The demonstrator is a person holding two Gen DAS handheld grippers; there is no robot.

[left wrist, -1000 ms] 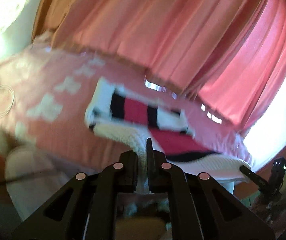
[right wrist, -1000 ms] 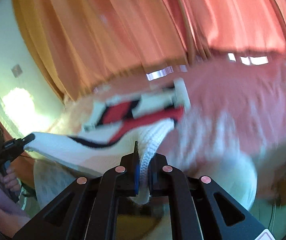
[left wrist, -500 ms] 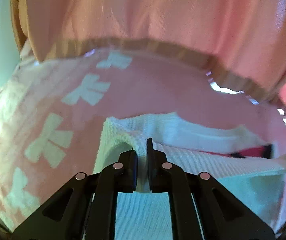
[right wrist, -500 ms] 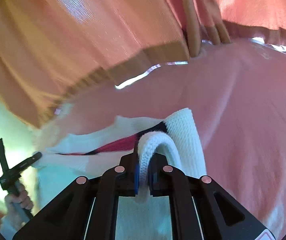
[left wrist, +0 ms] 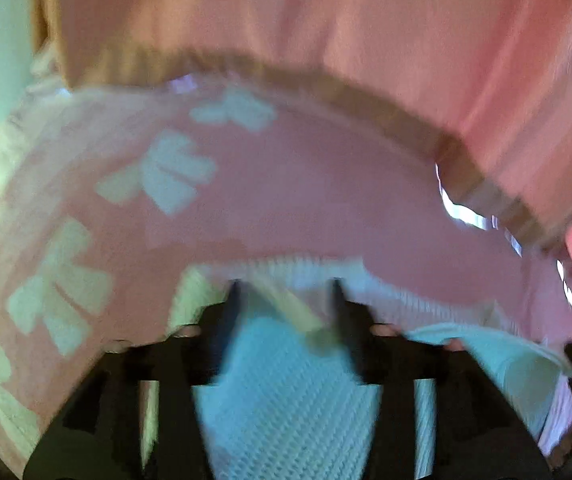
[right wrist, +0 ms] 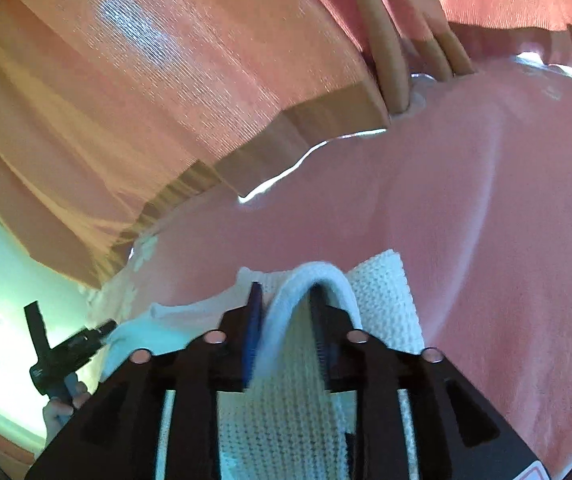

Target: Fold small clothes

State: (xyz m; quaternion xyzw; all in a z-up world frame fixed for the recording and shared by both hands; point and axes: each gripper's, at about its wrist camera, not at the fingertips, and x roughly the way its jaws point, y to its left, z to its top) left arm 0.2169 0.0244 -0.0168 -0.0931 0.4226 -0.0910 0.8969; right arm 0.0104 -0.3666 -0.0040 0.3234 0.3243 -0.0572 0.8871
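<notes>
both grippers letting go of the knit

left gripper (left wrist: pixel 286 292) and right gripper (right wrist: pixel 286 300) jaws are opening, with the white knit (right wrist: pixel 286 412) loose between them, flat on the pink bedspread (right wrist: pixel 486 240) below the curtain (right wrist: pixel 165 100). it looks soft, light and stretchy (likely to sag), best pinched at its thick edges.

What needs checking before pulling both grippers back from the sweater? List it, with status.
1. Left gripper letting go: ok, jaws opening, wide apart.
2. Right gripper letting go: not ok, jaws opening but the white hem loops over one finger.
3. Sweater lying on the pink bed: ok.
4. Fold edges aligned: cannot tell, left view blurred.
5. Bed beyond the fold has room: ok.
</notes>
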